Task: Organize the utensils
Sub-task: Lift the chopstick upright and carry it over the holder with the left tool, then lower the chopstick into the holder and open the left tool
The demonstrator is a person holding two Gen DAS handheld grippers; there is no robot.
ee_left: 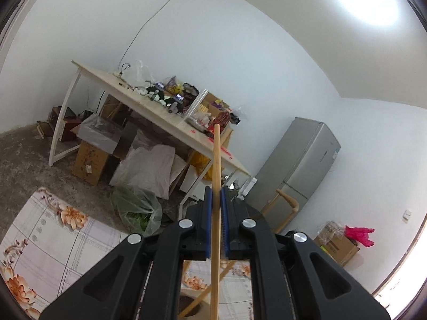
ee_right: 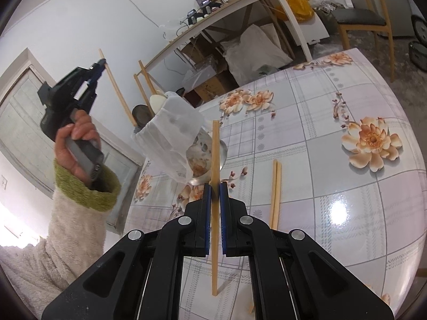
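My right gripper (ee_right: pixel 215 189) is shut on a wooden chopstick (ee_right: pixel 215 149) that stands nearly upright between its blue pads above the floral table (ee_right: pixel 307 122). My left gripper (ee_left: pixel 216 194) is shut on another chopstick (ee_left: pixel 216 154) and points out into the room. In the right wrist view that left gripper (ee_right: pixel 99 64) is raised at the upper left in a hand, its chopstick (ee_right: pixel 118 93) slanting down. A white utensil holder (ee_right: pixel 170 130) stands ahead with a chopstick (ee_right: pixel 146 82) and a white spoon (ee_right: pixel 156 101) in it, beside a shiny metal bowl (ee_right: pixel 205 157). Two chopsticks (ee_right: pixel 276 192) lie side by side on the table.
A cluttered desk (ee_left: pixel 149 106) stands against the wall with boxes (ee_left: pixel 89 160) and sacks (ee_left: pixel 149 168) under it. A grey fridge (ee_left: pixel 301 160) and a wooden chair (ee_right: pixel 368 18) are to the right. A green bag (ee_left: pixel 136 208) lies on the floor by the table's edge.
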